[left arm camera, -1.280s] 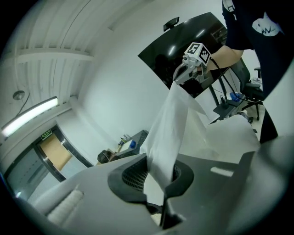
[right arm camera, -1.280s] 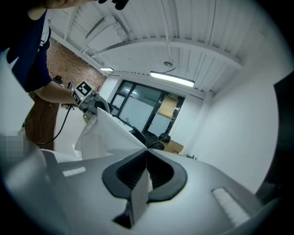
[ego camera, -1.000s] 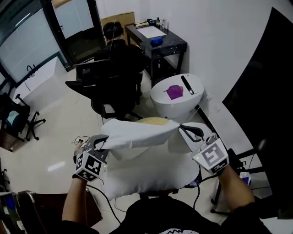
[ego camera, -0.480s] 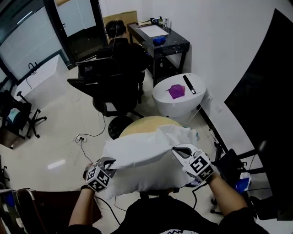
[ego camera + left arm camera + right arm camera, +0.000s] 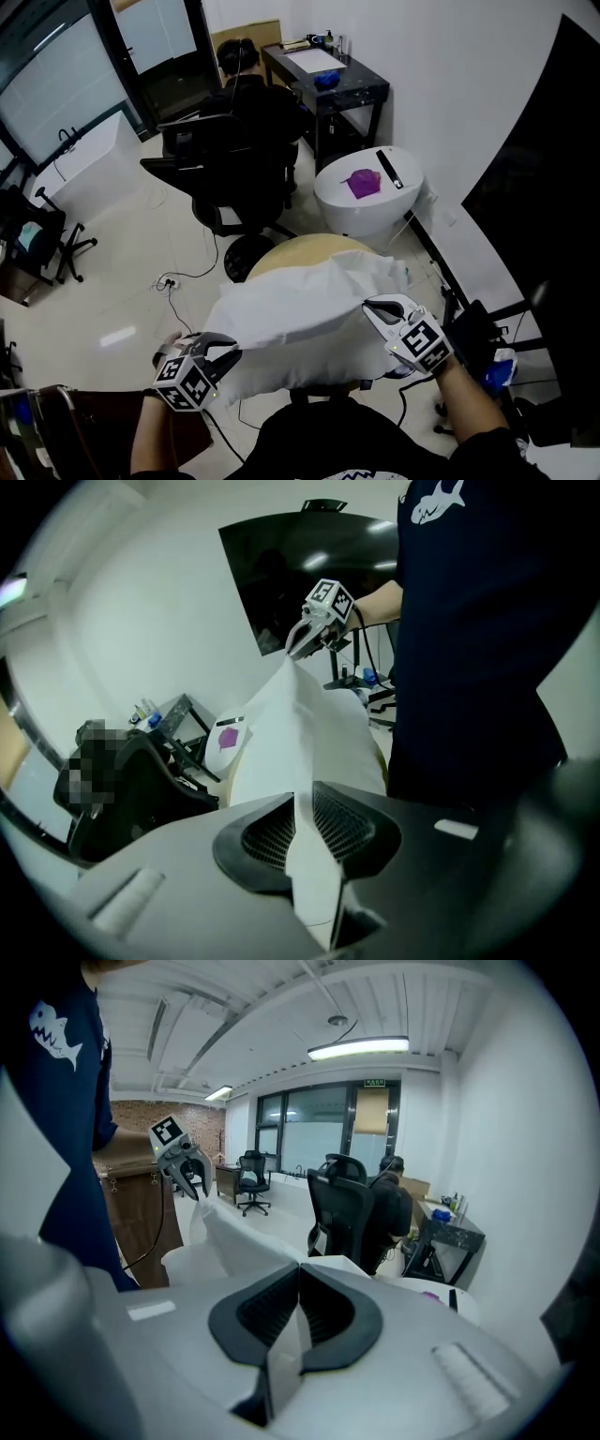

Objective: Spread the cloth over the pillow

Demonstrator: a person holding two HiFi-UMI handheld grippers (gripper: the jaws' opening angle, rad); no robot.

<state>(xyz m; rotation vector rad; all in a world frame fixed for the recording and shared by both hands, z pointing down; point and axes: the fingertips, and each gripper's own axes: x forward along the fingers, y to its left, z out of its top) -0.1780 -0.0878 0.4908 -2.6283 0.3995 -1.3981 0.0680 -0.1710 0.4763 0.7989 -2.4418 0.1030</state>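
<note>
Both hands have come down and drawn nearer to the body since the earlier frames, so the cloth, which was held up and stretched in the air, now lies on top of the pillow.

The left tongs sit low at the near left corner. Their jaws have just been opening, and now they stand a little apart with the cloth edge loose between them, no longer pinched. The right tongs are closed tight on the cloth's right edge. I judge that the spreading is nearly finished. The left corner is being let go, and the right corner is still to be released. The right side is bunched in folds and may need a small pull to lie flat.

The pillow rests on a round yellowish surface just in front of the person.

On the floor to the left are a small black chair and a cable, well apart from the work. Behind the pillow stands a black office chair with a person seated in it. To the right of it is a white round surface carrying a purple thing, and behind that a dark surface. None of these touches the cloth, and I see nothing that blocks the hands.
</note>
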